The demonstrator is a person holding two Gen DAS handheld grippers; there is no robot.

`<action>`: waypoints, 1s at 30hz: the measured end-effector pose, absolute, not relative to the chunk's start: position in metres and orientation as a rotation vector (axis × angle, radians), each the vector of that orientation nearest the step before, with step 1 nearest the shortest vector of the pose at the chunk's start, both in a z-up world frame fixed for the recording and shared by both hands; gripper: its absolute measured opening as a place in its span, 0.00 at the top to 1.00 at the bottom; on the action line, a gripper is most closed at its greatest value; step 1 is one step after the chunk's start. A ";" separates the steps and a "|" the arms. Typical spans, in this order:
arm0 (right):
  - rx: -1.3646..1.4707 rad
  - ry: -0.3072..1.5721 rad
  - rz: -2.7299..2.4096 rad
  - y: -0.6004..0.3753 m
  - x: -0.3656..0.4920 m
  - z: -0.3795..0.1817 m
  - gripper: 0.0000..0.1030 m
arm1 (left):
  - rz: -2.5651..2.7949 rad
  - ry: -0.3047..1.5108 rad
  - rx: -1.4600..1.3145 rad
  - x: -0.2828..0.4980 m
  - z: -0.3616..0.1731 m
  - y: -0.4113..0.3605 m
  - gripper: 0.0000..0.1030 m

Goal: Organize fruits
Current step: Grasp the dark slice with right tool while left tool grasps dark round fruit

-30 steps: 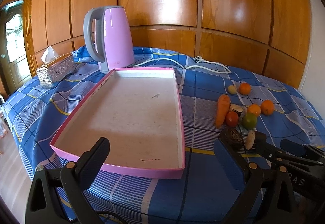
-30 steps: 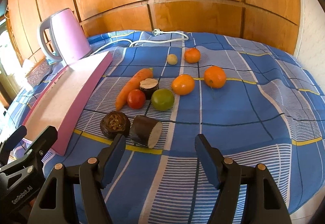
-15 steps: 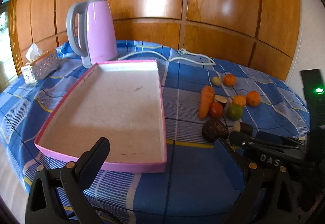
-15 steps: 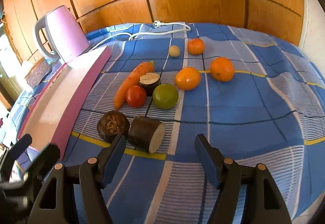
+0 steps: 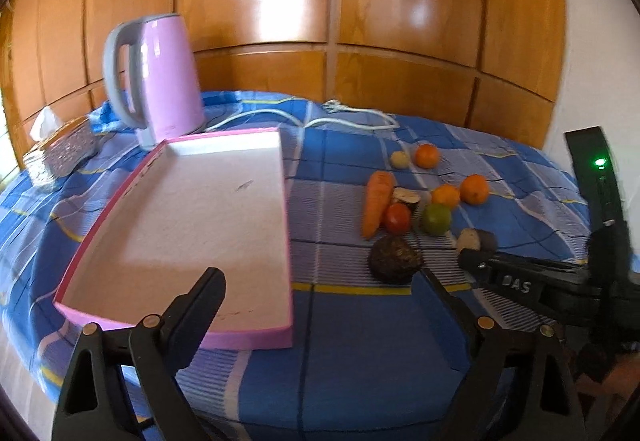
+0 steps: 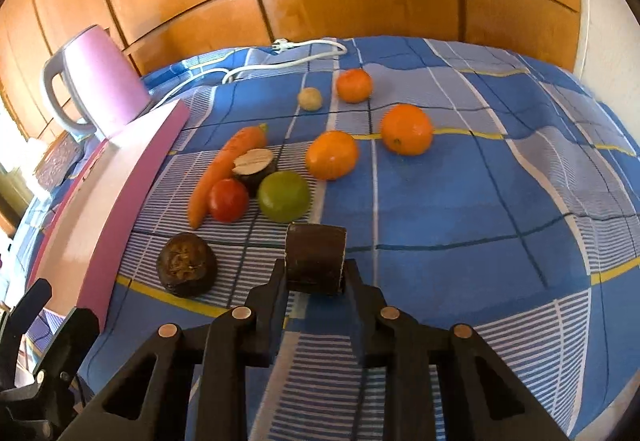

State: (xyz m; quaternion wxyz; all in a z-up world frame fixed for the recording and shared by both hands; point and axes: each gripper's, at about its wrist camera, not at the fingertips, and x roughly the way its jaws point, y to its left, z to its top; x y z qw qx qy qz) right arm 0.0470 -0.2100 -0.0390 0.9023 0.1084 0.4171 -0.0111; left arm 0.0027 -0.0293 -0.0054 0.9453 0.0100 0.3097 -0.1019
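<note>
**A:** Gripping what, exactly, is the right gripper (image 6: 315,273)?

**B:** A dark brown cylindrical fruit piece (image 6: 315,258), pinched between both fingers; the jaws are closed against its sides. Whether it rests on the blue checked tablecloth (image 6: 460,209) or is raised just off it cannot be told.

**A:** And the left gripper (image 5: 324,305)?

**B:** Its jaws stand wide apart with nothing between them. It hovers over the near edge of the pink tray (image 5: 256,339), whose white floor holds no fruit.

**A:** Where does the remaining produce lie?

**B:** On the cloth, to the right of the tray. A dark round fruit (image 6: 187,270) sits nearest the tray's near corner, just beside the held piece. Behind it, a carrot (image 6: 224,171) touches a red tomato (image 6: 228,200); a second cut dark piece (image 6: 253,166) and a green fruit (image 6: 283,196) adjoin these. Two oranges (image 6: 331,155) (image 6: 406,128) lie farther back, and a third, smaller orange (image 6: 354,85) and a small pale fruit (image 6: 309,98) lie farthest.

**A:** Other items?

**B:** A pink kettle (image 5: 158,75) stands behind the tray, its white cord (image 5: 344,119) trailing across the cloth; a tissue box (image 5: 64,151) sits at the left.
</note>
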 end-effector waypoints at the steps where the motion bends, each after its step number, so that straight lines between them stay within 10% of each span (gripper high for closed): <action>1: 0.232 0.863 -0.020 -0.211 0.047 -0.039 0.74 | -0.233 0.636 0.025 0.004 -0.005 -0.032 0.08; 24: 0.286 0.842 -0.078 -0.228 0.047 -0.040 0.74 | -0.343 0.727 0.138 0.066 -0.018 -0.073 0.01; 28: 0.296 0.844 -0.077 -0.229 0.047 -0.040 0.73 | -0.348 0.731 0.191 0.066 -0.024 -0.084 0.35; 30: 0.295 0.846 -0.078 -0.228 0.047 -0.040 0.73 | -0.372 0.762 0.209 0.069 -0.030 -0.091 0.35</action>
